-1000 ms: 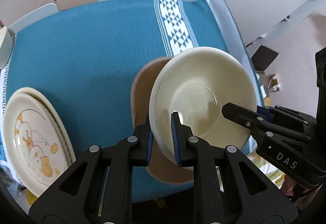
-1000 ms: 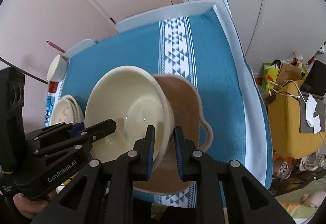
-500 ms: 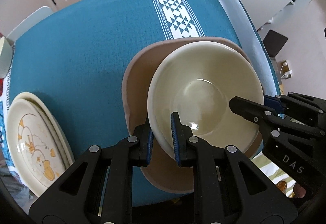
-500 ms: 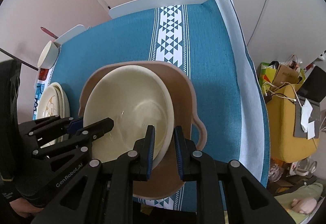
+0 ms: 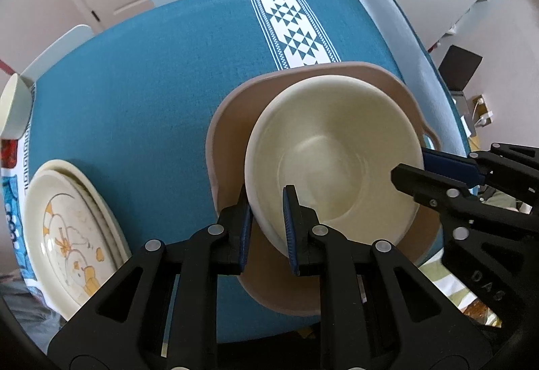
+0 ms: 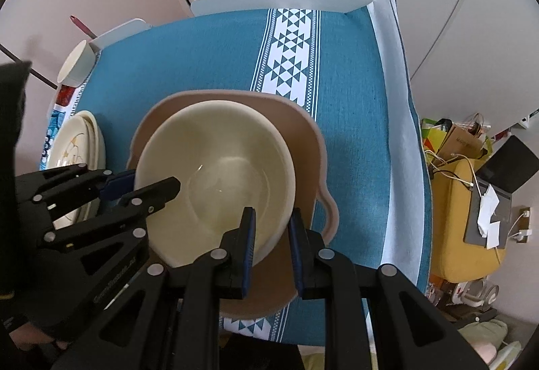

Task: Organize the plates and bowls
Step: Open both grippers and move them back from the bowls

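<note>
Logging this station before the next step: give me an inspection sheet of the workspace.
Surface: teal tablecloth with white patterned band.
Job's things: cream bowl over pink handled dish; stacked duck plates at left edge.
Clutter: white cup at far corner.
Grippers: left tool and right tool each shut on the bowl's rim, opposite sides.
Cables: white leads on yellow stand, off table.
Surroundings: white doors, paper bags.

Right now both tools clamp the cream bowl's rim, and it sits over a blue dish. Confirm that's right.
Wrong on colour only. The left tool and right tool do clamp the cream bowl, but the dish under it is tan, as the right wrist view shows.
</note>
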The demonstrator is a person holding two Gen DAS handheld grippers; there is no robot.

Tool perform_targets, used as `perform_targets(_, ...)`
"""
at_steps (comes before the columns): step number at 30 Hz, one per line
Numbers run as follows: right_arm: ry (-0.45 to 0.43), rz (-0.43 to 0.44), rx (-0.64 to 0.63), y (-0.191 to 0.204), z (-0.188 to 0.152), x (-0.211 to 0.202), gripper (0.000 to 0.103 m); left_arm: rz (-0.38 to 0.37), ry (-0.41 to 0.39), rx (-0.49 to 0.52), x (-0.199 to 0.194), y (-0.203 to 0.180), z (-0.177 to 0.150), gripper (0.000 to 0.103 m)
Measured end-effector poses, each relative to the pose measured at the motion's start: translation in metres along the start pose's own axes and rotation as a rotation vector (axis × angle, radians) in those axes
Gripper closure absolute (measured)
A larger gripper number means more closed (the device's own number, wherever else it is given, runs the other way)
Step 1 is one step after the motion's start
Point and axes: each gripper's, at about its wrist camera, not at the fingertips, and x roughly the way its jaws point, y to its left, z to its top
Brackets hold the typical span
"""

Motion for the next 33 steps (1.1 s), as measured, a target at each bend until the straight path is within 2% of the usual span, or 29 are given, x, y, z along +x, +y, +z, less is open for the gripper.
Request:
perform_targets(9,-0.06,0.047,0.017,-0.007,-0.002,-0.024,0.085,0.011,-0.041,-0.01,-0.024,0.003,-0.007,0.089)
perform_targets(14,-0.129,0.095,0.028,-0.011,0.0,-0.043,0.085,0.019,-0.115,-0.042,-0.056,0.014,-0.01,0.086)
perform_targets(17,-0.175,0.14,0.001,-0.004,0.008,-0.057,0.085,0.063,-0.166,-0.068,-0.078,0.028,-0.012,0.085)
perform_targets(19,-0.213,0.172,-0.031,0.006,0.017,-0.067,0.085,0.108,-0.206,-0.1,-0.096,0.043,-0.013,0.077)
perform_targets(20,-0.238,0.193,-0.048,0.013,0.022,-0.072,0.085,0.125,-0.225,-0.121,-0.105,0.051,-0.014,0.06)
perform_targets(21,-0.26,0.217,-0.06,0.018,0.027,-0.076,0.085,0.15,-0.255,-0.152,-0.117,0.062,-0.015,0.029)
perform_targets(22,-0.273,0.238,-0.069,0.024,0.033,-0.079,0.085,0.168,-0.279,-0.175,-0.124,0.07,-0.015,0.015)
perform_targets(23,-0.283,0.274,-0.086,0.032,0.042,-0.082,0.077,0.187,-0.309,-0.2,-0.134,0.079,-0.017,0.001)
perform_targets(24,-0.292,0.296,-0.102,0.039,0.048,-0.084,0.069,0.201,-0.346,-0.232,-0.145,0.09,-0.02,0.0)
perform_targets(26,-0.32,0.325,-0.139,0.054,0.061,-0.087,0.01,0.206,-0.37,-0.29,-0.159,0.114,-0.023,0.0)
perform_targets(27,-0.33,0.332,-0.155,0.06,0.066,-0.088,0.004,0.211,-0.373,-0.315,-0.163,0.125,-0.023,0.0)
perform_targets(33,-0.326,0.367,-0.293,0.123,0.12,-0.09,0.003,0.221,-0.419,-0.498,-0.188,0.21,-0.031,0.001)
